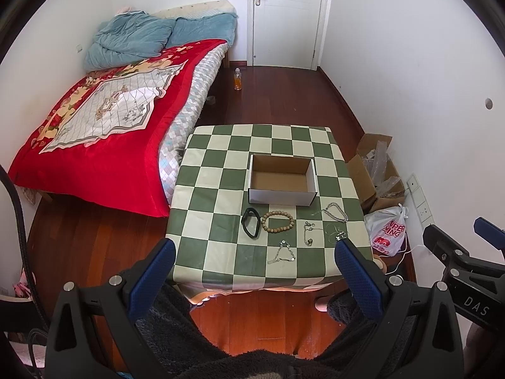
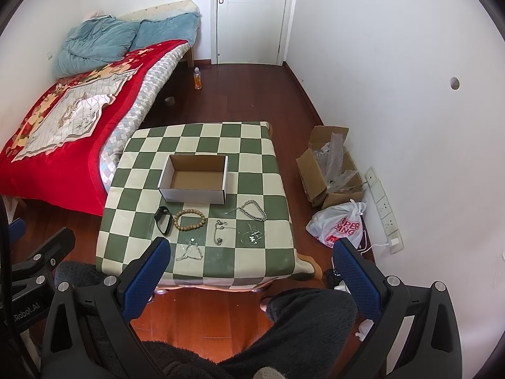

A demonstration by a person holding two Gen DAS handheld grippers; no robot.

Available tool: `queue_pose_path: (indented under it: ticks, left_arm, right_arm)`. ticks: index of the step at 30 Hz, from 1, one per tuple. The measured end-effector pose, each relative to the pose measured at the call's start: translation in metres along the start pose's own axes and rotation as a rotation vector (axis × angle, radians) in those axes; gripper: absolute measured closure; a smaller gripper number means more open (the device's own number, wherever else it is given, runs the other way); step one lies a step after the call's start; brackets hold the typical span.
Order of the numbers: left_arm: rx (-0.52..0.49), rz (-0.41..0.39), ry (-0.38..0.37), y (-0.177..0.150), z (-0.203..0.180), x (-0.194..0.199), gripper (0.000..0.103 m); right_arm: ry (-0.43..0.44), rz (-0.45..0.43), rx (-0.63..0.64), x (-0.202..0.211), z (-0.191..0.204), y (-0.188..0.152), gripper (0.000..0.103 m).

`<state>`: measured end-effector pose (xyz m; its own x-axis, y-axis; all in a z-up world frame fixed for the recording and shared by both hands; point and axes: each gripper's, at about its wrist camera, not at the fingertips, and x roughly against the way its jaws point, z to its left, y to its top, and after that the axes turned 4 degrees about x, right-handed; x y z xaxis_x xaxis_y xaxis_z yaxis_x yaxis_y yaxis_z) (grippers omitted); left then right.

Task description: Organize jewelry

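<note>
An empty white cardboard box [image 1: 311, 189] [image 2: 164, 188] stands in the middle of a green-and-cream checked table [image 1: 214, 208] [image 2: 252, 262]. In front of it lie a black band [image 1: 251, 226] [image 2: 163, 220], a wooden bead bracelet [image 1: 278, 220] [image 2: 190, 219], a thick silver chain [image 1: 336, 212] [image 2: 252, 211] and several thin silver chains [image 1: 282, 252] [image 2: 191, 251]. My left gripper [image 1: 256, 246] is open, held back above the table's near edge. My right gripper [image 2: 252, 246] is open too, held likewise. Both are empty.
A bed with a red quilt [image 1: 104, 145] stands left of the table. An open carton [image 2: 331, 170], a plastic bag [image 2: 339, 227] and a power strip [image 2: 383, 208] lie by the right wall. A bottle [image 1: 237, 79] stands on the wooden floor before the closed door [image 1: 287, 15].
</note>
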<state>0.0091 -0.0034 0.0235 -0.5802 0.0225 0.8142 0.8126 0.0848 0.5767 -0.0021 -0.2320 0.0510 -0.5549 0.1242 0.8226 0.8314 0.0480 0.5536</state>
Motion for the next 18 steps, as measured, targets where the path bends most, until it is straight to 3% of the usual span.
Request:
queue_pose_path:
  ticks: [3, 8, 12, 18]
  left_arm:
    - [0.001, -0.019, 0.041, 0.002, 0.003, -0.01, 0.0]
    - [-0.012, -0.014, 0.169, 0.012, 0.001, -0.066, 0.0]
    - [-0.043, 0.043, 0.232, 0.013, -0.009, -0.118, 0.0]
    - [-0.109, 0.211, 0.273, -0.005, -0.029, -0.201, 0.0]
  right_arm:
    - [-0.002, -0.003, -0.006, -0.002, -0.001, 0.001, 0.0]
    - [-0.035, 0.001, -0.037, -0.034, -0.012, 0.003, 0.0]
    - [-0.068, 0.053, -0.07, -0.084, -0.027, 0.006, 0.0]
    - [-0.072, 0.204, -0.091, -0.186, -0.046, 0.003, 0.0]
